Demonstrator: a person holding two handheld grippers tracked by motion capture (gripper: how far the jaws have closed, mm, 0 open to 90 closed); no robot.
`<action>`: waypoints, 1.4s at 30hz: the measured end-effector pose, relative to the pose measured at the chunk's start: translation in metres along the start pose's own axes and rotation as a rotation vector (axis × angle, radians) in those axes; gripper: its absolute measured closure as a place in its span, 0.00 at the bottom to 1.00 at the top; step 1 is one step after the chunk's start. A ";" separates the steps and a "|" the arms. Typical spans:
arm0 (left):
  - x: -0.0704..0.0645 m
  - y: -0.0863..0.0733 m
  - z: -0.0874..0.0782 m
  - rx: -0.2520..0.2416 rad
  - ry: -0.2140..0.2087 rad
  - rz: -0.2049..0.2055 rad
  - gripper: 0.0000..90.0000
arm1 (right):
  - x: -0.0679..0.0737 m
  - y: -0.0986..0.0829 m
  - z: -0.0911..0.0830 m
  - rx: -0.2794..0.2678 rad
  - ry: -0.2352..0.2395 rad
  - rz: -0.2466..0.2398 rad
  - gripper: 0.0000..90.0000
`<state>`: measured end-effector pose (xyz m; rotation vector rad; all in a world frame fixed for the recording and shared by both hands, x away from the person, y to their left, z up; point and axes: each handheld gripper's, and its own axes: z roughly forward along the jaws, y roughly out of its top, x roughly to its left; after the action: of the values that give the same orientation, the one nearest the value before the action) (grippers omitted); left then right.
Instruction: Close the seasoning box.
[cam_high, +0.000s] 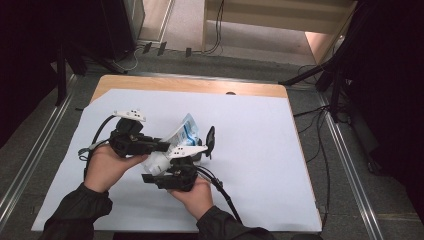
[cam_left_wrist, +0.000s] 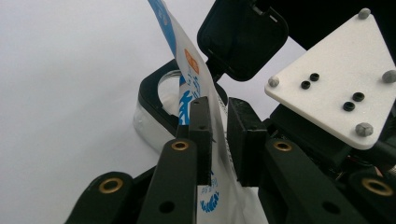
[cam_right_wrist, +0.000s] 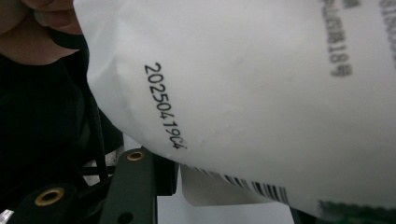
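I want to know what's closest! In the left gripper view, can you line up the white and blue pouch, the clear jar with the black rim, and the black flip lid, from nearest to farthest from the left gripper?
1. White and blue pouch: pinched between the jaws of the left gripper.
2. Clear jar: just beyond the jaws, on the white sheet.
3. Black flip lid: standing open above the jar, farthest back.

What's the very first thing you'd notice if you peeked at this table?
The white and blue pouch held up in the middle of the table, pinched between the pads of the left gripper. The right gripper sits just below it, so close that its own camera sees the pouch's printed numbers. Behind the pouch stands a clear jar with its black lid flipped open.
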<state>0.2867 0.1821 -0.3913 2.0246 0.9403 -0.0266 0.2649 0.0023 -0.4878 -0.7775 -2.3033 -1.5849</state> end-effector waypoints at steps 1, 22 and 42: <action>0.000 0.000 0.000 0.005 0.001 0.000 0.91 | 0.000 0.000 0.000 0.000 0.001 0.001 0.64; -0.007 0.000 -0.002 0.007 0.057 0.033 1.00 | 0.002 -0.001 0.002 0.006 -0.027 -0.028 0.63; -0.005 0.001 0.002 -0.028 0.031 0.016 0.95 | -0.001 0.001 0.001 0.001 0.023 0.025 0.64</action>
<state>0.2845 0.1771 -0.3902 2.0116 0.9388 0.0267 0.2665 0.0032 -0.4883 -0.7811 -2.2696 -1.5738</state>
